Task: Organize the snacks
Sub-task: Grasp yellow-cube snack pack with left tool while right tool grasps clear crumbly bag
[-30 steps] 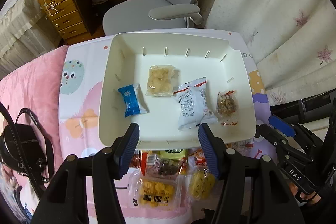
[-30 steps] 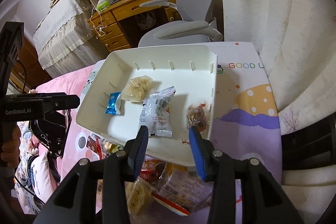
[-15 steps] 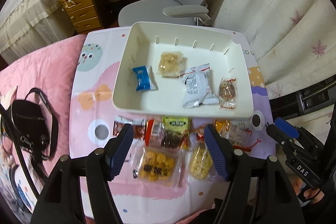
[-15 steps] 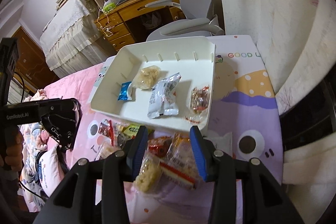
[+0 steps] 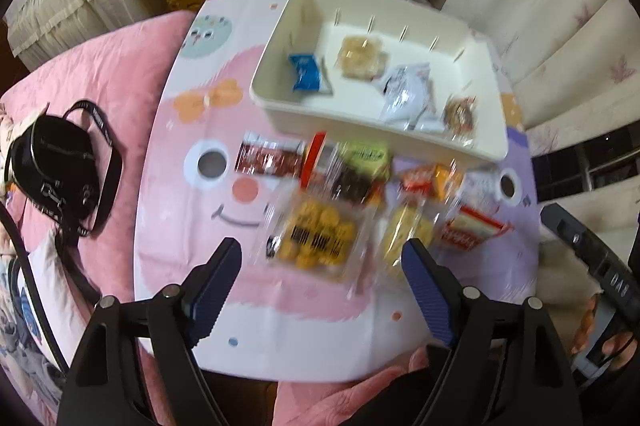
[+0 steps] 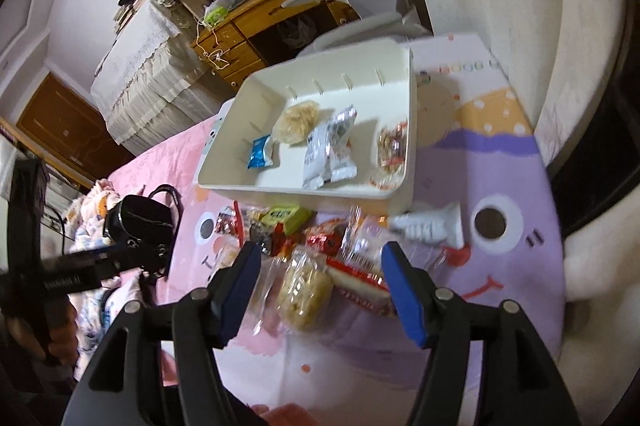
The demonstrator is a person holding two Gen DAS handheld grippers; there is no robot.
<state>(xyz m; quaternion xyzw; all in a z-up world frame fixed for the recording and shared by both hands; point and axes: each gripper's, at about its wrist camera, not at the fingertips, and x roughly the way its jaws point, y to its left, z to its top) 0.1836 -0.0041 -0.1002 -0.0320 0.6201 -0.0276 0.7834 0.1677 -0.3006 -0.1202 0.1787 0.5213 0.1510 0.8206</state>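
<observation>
The left gripper (image 5: 322, 258) hangs over the cartoon-print mat (image 5: 192, 130) with its blue-padded jaws opening wide; nothing is pressed between them, though the clear pack of round yellow biscuits (image 5: 316, 236) shows in the gap, lying flat on the mat. The right gripper (image 6: 320, 264) is also opening, at a middling width, and grips nothing; between its fingers the puffed pale snack in clear wrap (image 6: 306, 288) lies on the mat, with a red-and-white packet (image 6: 360, 278) touching it at 3 o'clock.

The loose snacks sit in one heap just beside the near wall of the white bin (image 5: 486, 146). From the left wrist view the heap holds a dark red bar wrapper (image 5: 268, 158) at 9 o'clock, a green packet (image 5: 366, 156) at 12 o'clock and an orange packet (image 5: 436, 176) at 2 o'clock; motion blur makes the smaller wrappers hard to tell apart.

Inside the bin four items lie well apart in a row: a blue sachet (image 6: 260, 152) at 9 o'clock, a clear bag of pale crackers (image 6: 296, 122) at 11 o'clock, a silver-white pouch (image 6: 330, 150) in the middle, and a small red-flecked clear pack (image 6: 392, 146) against the wall at 3 o'clock.

A black camera bag (image 5: 52, 162) rests on the pink blanket (image 5: 120, 66) at 9 o'clock of the mat. A white ridged piece (image 6: 432, 228) lies on the mat just beside the bin's near right corner.
</observation>
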